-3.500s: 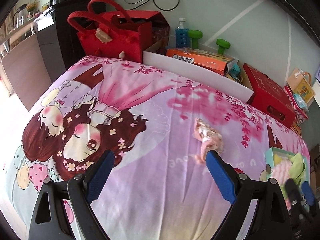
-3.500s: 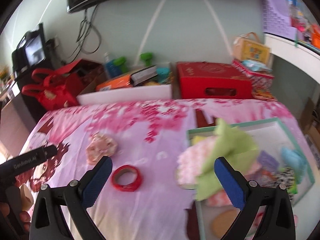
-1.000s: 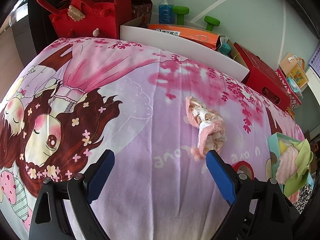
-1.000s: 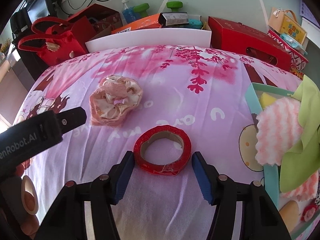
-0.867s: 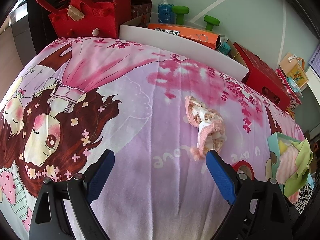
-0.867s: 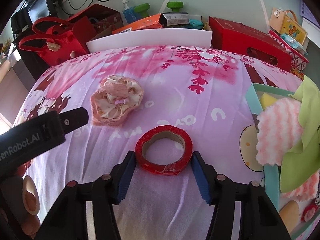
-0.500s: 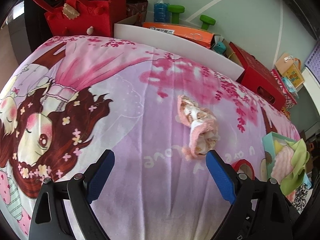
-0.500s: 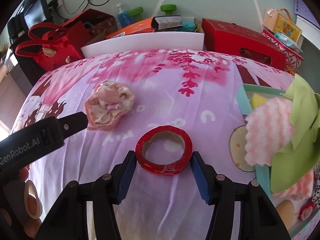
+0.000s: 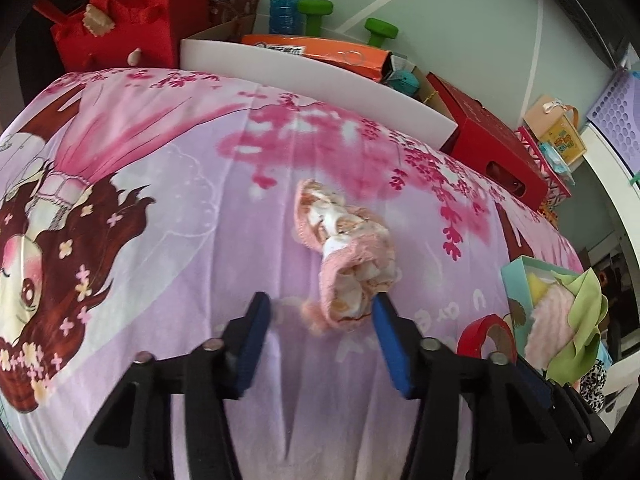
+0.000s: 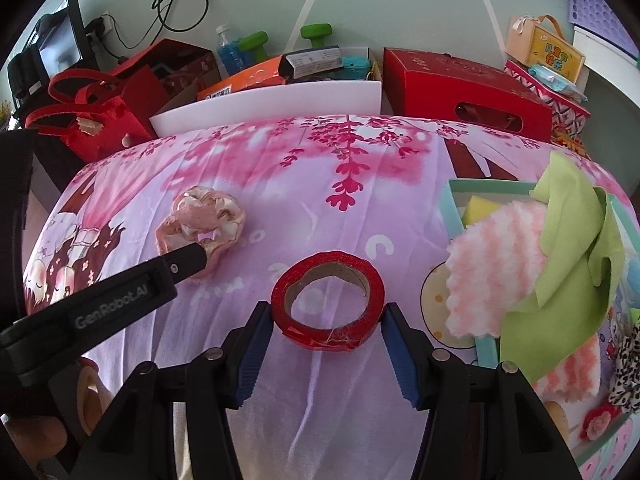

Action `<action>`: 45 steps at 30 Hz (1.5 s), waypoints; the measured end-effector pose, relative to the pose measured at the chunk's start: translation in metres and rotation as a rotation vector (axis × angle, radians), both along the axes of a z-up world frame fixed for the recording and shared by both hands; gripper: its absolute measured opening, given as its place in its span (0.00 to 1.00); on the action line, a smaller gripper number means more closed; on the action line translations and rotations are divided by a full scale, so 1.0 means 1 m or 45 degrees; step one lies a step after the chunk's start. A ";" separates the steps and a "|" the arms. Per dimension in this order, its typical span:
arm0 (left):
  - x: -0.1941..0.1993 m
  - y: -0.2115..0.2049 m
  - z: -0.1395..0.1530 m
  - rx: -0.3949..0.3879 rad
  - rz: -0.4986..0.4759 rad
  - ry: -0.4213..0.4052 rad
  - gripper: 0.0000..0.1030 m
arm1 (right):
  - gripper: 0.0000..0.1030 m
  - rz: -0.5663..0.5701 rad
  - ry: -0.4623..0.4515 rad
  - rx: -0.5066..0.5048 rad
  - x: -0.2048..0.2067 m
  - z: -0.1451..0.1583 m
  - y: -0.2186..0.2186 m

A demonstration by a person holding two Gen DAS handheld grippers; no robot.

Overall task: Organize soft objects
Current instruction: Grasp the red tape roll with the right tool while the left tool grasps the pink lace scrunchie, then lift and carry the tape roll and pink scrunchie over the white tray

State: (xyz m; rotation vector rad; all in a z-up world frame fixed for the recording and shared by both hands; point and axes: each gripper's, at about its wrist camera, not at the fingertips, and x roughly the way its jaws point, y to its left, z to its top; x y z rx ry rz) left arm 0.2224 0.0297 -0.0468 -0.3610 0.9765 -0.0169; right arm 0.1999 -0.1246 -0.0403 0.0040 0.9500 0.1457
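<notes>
A crumpled pink sock (image 9: 346,258) lies on the pink cartoon bedsheet; it also shows in the right wrist view (image 10: 200,226). My left gripper (image 9: 320,312) is half closed with its near end between the blue pads, not clamped. My right gripper (image 10: 326,320) holds a red tape roll (image 10: 328,300) between its pads, both touching its sides. A teal box (image 10: 454,208) at the right holds a pink-striped fluffy cloth (image 10: 496,276), a green cloth (image 10: 576,240) and other soft items.
Behind the bed stand a red felt bag (image 9: 116,28), a white foam board (image 9: 304,74), an orange box (image 9: 320,50), green dumbbells (image 9: 380,30) and a red carton (image 10: 460,92). The left gripper's arm (image 10: 100,304) crosses the right view's lower left.
My left gripper has moved forward to the sock and its jaws have narrowed around it. My right gripper stays closed against the tape roll, which sits a little nearer the teal box.
</notes>
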 end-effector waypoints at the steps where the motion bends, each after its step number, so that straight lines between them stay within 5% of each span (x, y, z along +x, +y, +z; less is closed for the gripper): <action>1: 0.001 -0.001 0.000 -0.003 -0.004 -0.004 0.39 | 0.57 -0.001 0.000 0.001 0.000 0.000 0.000; 7: 0.006 -0.007 -0.003 -0.015 -0.040 -0.021 0.12 | 0.57 -0.007 -0.004 0.006 0.000 0.001 -0.002; 10: 0.006 -0.009 -0.002 -0.025 -0.048 -0.033 0.09 | 0.57 -0.012 -0.004 0.007 0.000 0.001 -0.003; 21: -0.003 -0.007 0.014 -0.059 -0.049 -0.104 0.06 | 0.57 -0.024 -0.037 0.023 -0.003 0.007 -0.007; 45: -0.049 -0.035 0.108 0.005 -0.117 -0.421 0.06 | 0.57 -0.085 -0.199 0.078 -0.029 0.058 -0.042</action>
